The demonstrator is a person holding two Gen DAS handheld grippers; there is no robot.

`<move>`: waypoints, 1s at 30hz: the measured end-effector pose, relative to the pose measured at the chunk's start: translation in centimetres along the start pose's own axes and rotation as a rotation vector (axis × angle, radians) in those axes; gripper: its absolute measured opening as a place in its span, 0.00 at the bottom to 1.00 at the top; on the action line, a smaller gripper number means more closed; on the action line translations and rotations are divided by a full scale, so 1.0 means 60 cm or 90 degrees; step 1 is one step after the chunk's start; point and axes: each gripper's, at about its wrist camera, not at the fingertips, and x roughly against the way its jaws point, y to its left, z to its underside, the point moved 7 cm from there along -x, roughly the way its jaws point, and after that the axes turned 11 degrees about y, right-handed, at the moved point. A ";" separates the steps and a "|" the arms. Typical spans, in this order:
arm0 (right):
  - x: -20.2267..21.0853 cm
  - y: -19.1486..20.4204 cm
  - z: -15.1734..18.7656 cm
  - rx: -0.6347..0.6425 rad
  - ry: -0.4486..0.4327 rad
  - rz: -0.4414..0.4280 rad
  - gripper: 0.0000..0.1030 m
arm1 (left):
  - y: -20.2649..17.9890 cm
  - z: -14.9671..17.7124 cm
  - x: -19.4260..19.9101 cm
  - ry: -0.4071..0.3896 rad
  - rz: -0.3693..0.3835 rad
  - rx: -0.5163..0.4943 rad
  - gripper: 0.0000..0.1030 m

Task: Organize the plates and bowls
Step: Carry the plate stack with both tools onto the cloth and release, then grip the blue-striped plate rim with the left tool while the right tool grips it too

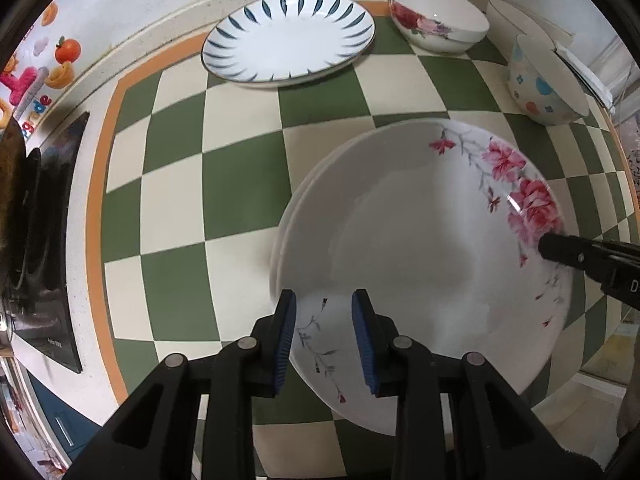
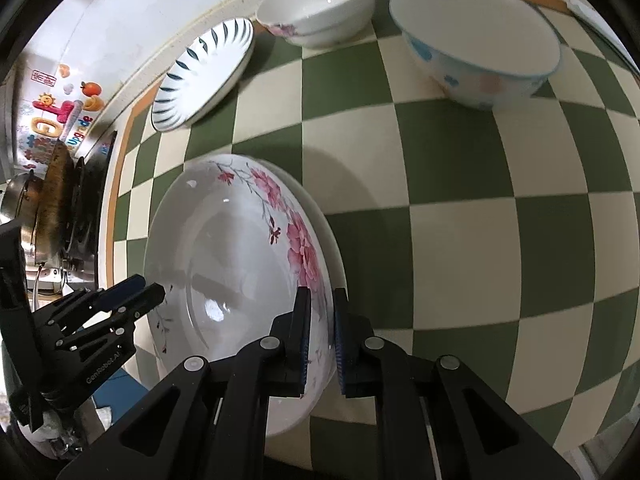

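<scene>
A white plate with pink flowers [image 1: 400, 232] lies on another white plate on the checkered mat; it also shows in the right wrist view [image 2: 232, 256]. My right gripper [image 2: 320, 336] is shut on the flowered plate's rim, one finger inside, one outside. My left gripper [image 1: 324, 340] is open, its blue pads straddling the near rim of the plate without clamping it. A blue-striped plate [image 1: 288, 40] lies at the back left. A rose bowl [image 1: 436, 16], a dotted bowl [image 1: 548, 84] and a white bowl [image 1: 516, 16] stand at the back right.
A green and cream checkered mat [image 1: 224, 184] covers the counter. A stove with a dark pan [image 1: 36, 240] stands at the left. A tiled wall with stickers [image 1: 52, 64] runs behind. The counter's front edge is near me.
</scene>
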 end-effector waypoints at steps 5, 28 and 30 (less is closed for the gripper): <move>0.026 -0.014 0.000 -0.037 -0.001 -0.005 0.14 | 0.030 -0.016 0.045 -0.015 0.033 0.019 0.26; -0.025 0.155 -0.365 -0.110 -0.095 -0.029 0.32 | 0.259 -0.429 -0.008 0.020 0.056 0.049 0.29; -0.035 0.155 -0.377 -0.104 -0.095 -0.005 0.34 | 0.253 -0.440 -0.021 0.029 0.060 0.033 0.29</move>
